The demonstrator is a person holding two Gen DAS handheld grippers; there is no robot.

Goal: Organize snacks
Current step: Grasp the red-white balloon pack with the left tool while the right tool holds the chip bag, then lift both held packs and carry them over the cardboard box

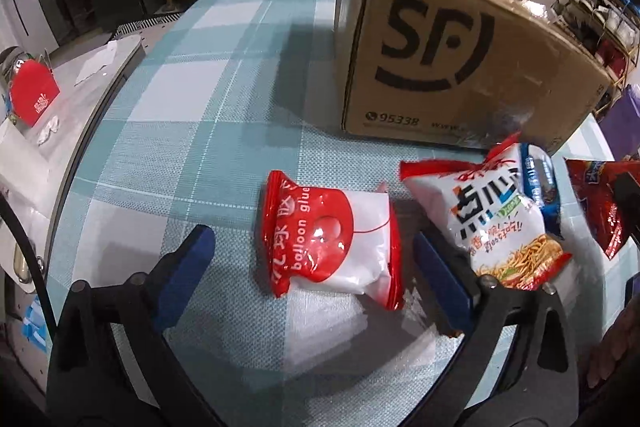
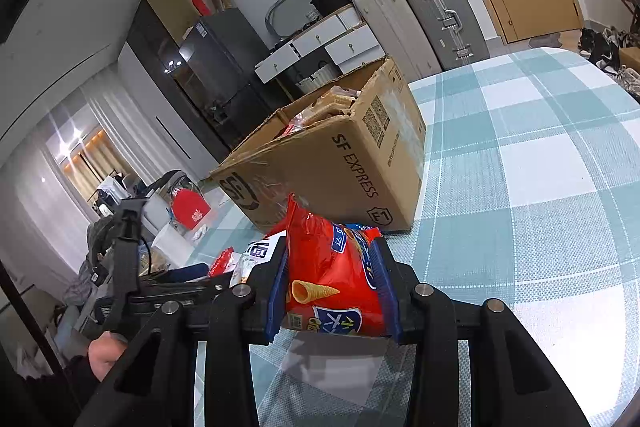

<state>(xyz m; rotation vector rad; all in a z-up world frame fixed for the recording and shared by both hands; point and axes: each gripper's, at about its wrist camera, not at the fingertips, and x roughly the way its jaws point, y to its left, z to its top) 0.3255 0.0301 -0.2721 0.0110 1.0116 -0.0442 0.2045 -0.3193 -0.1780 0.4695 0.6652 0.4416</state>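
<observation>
We've got the right gripper (image 2: 334, 291) pinching the red cone-snack bag (image 2: 332, 279) at lower centre of its view, lifted off the checked cloth (image 2: 540, 187) – prob. held ready for the open SF carton (image 2: 348, 167) just behind, already holding snacks. The left gripper (image 1: 312, 259), fingers spread wide, straddles the red-and-white balloon-glue pack (image 1: 332, 247) at centre frame w/o touching it (lined up for a grab, we judge). The noodle-snack bag (image 1: 508, 219) lies beside it, at right – near the carton.
</observation>
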